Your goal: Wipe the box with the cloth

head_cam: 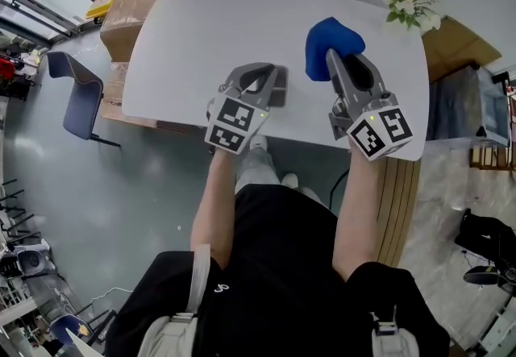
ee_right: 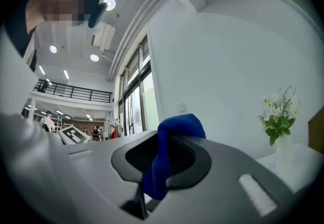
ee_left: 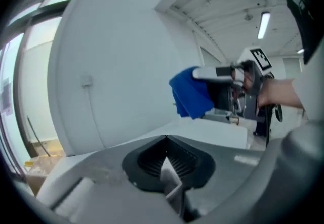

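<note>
Table [head_cam: 201,33]: big and white, at 12 o'clock from the person. Nothing else sits on it but the flowers.
Chair [head_cam: 76,93]: dark blue, on the floor at 10 o'clock, well away from the work.
Left gripper [head_cam: 260,77]: held up over the near edge of the table. Its fingers are pressed close together on a thin grey piece, which looks like the edge of the box.
Right gripper [head_cam: 343,65]: held up at 3 o'clock from the left one. Its fingers pinch the cloth tight.
Cloth [head_cam: 326,41]: blue and soft, bunched up at the right gripper's tip, with one end hanging between the fingers.
Box [head_cam: 280,89]: small, flat and grey, just beside the left gripper's tip. The cloth is at 2 o'clock from it, near but not touching.
Flowers [head_cam: 411,2]: white, at the table's far right corner, 1 o'clock.
Done so far: both things look picked up and ready.
Left to do: I think all the wiping. The cloth must meet the box and rub it.
</note>
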Available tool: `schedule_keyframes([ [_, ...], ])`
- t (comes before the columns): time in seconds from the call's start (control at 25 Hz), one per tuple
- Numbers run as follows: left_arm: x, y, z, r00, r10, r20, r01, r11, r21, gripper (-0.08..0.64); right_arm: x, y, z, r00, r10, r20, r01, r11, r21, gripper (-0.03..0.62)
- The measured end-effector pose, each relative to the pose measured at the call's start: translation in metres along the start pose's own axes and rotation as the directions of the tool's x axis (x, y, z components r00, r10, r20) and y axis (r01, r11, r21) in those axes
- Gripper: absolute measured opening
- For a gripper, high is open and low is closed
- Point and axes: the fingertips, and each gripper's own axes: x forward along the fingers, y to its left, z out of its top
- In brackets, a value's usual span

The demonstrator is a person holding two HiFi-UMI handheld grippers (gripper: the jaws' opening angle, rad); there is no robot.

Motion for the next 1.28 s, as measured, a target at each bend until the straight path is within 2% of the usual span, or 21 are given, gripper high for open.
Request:
schedule_keyframes([
  [0.08,-0.015,0.005,0.025,0.992,0.050,0.113,-0.038,0.993,-0.111,0.000,-0.003,0.006,0.003,1.000,-0.015,-0.014,0.014,0.999,-0.030,0.052],
  [0.2,-0.039,0.018,0.055,0.956,0.167,0.241,-0.105,0.963,-0.248,0.000,-0.006,0.012,0.006,0.998,-0.047,-0.031,0.045,0.997,-0.054,0.051],
  [0.36,-0.063,0.029,0.081,0.894,0.337,0.296,-0.257,0.925,-0.279,0.000,-0.009,0.018,0.016,0.997,-0.074,-0.034,0.071,0.994,-0.082,0.051],
  [0.44,-0.070,0.029,0.093,0.867,0.383,0.317,-0.303,0.913,-0.275,0.000,-0.009,0.023,0.022,0.997,-0.069,-0.031,0.065,0.992,-0.107,0.049],
  [0.56,-0.078,0.030,0.105,0.841,0.420,0.341,-0.332,0.899,-0.287,0.000,-0.008,0.030,0.027,0.998,-0.056,-0.034,0.051,0.988,-0.144,0.048],
  [0.64,-0.081,0.030,0.110,0.834,0.425,0.351,-0.330,0.896,-0.298,0.000,-0.009,0.033,0.030,0.998,-0.058,-0.036,0.051,0.985,-0.164,0.049],
  [0.8,-0.083,0.028,0.117,0.834,0.413,0.365,-0.319,0.902,-0.290,0.000,-0.008,0.032,0.031,0.996,-0.077,-0.042,0.068,0.981,-0.182,0.048],
  [1.28,-0.076,0.020,0.122,0.844,0.384,0.374,-0.295,0.915,-0.274,0.000,-0.010,0.024,0.029,0.994,-0.093,-0.052,0.082,0.978,-0.192,0.048],
])
